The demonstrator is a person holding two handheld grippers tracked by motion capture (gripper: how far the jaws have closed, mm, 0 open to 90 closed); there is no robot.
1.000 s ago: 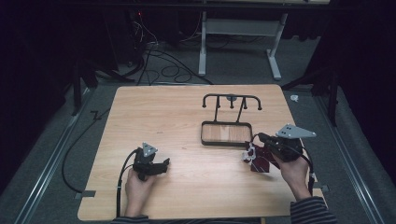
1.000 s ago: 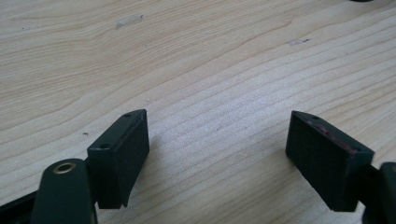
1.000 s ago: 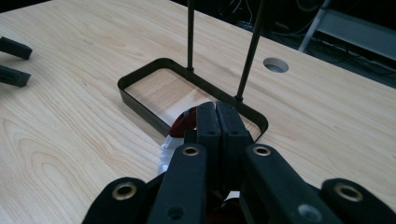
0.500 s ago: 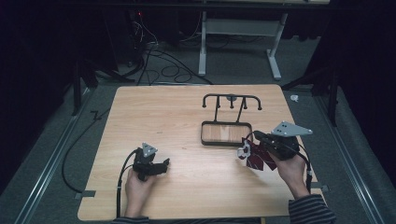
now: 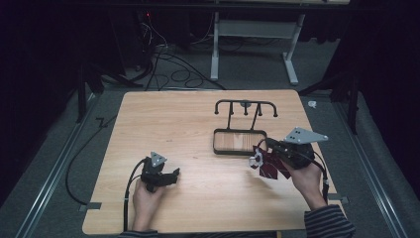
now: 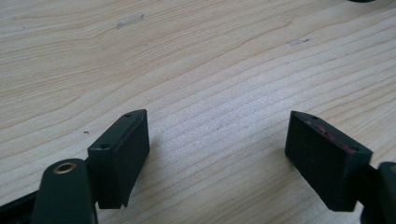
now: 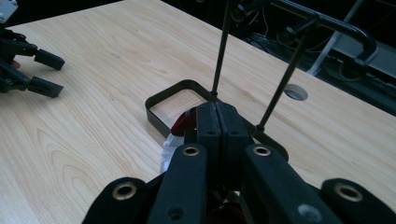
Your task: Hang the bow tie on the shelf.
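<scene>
Wood grain runs across the pale tabletop (image 5: 188,124), smooth and matte. Near its front edge, left of the middle, the left gripper (image 5: 171,177) rests on the bare wood with its black, blocky jaws wide apart and nothing between them; in the left gripper view one pad shows a reddish lining.

More to the right, near the right edge, stands a thin black wire rack (image 5: 239,141): a low rounded rectangular frame on the wood, with slim rods that rise to a bar with hooks. Just beside its front right corner, the right gripper (image 5: 263,157) has its jaws pressed together on a dark red cloth (image 5: 270,166) with a white tag, soft and folded, which hangs a little above the wood.

I judge that the cloth should go onto the rack. To do it well, lift the cloth high enough to clear the frame, keep the grip firm, and approach slowly so the light rack does not tip.
</scene>
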